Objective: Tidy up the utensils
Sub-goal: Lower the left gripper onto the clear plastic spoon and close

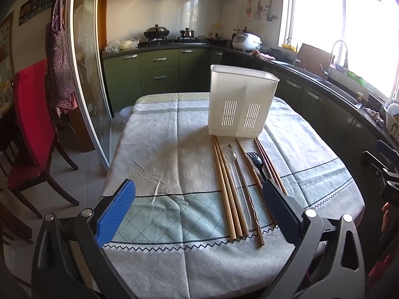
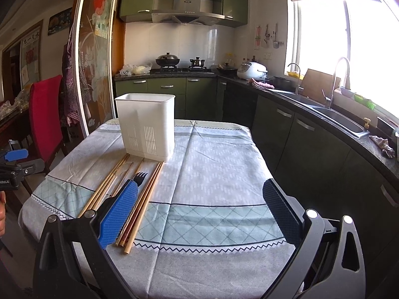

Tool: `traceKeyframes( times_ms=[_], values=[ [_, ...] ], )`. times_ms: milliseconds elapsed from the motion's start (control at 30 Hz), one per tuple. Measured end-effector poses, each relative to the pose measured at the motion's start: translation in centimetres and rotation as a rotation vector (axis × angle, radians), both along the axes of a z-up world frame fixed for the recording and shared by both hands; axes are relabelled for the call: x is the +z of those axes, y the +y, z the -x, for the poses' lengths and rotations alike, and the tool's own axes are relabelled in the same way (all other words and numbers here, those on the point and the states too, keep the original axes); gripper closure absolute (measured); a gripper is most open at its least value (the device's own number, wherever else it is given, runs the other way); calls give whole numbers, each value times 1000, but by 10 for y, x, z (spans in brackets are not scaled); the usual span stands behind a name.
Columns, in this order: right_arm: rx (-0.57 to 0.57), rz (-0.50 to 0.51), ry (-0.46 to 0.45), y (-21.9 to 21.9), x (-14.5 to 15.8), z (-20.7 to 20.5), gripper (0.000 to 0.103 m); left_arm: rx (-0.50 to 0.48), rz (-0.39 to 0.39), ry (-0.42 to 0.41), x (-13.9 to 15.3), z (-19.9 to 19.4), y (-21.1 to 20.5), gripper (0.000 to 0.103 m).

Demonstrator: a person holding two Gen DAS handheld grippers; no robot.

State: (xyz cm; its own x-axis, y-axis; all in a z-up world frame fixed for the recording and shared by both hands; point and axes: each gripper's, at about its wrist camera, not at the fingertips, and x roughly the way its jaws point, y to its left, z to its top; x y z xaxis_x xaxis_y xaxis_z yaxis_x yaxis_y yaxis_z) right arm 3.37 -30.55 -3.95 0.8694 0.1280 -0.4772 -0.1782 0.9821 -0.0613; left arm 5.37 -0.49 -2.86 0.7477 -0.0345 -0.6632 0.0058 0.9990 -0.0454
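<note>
A white slotted utensil holder [image 1: 242,102] stands upright on the clothed table [image 1: 162,149]; it also shows in the right wrist view [image 2: 146,129]. In front of it lie several wooden chopsticks [image 1: 228,189], a clear plastic utensil [image 1: 234,172], a black fork and spoon [image 1: 255,160] and dark reddish chopsticks [image 1: 270,167]. The right wrist view shows the chopsticks [image 2: 147,196] and the black fork [image 2: 139,177]. My left gripper [image 1: 197,209] is open and empty above the table's near edge, left of the utensils. My right gripper [image 2: 199,211] is open and empty, right of the utensils.
A red chair [image 1: 32,124] stands left of the table beside a glass sliding door [image 1: 89,87]. Green kitchen cabinets [image 1: 159,72], a stove with pots [image 1: 157,33] and a sink counter [image 2: 336,117] lie behind and to the right.
</note>
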Motion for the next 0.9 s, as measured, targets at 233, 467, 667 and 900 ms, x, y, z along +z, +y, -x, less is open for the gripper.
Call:
traceKeyframes(
  times_ms=[233, 467, 667, 900],
  values=[
    [63, -13, 72, -4, -6, -31, 4, -53, 43, 242, -23, -68, -13, 6],
    [101, -79, 202, -20, -14, -72, 4, -123, 109, 435, -44, -123, -41, 12],
    [109, -54, 226, -18, -24, -81, 4, -148, 116, 561, -59, -153, -63, 50],
    [118, -66, 230, -20, -29, -87, 4, -107, 116, 604, -77, -175, -67, 79]
  ],
)
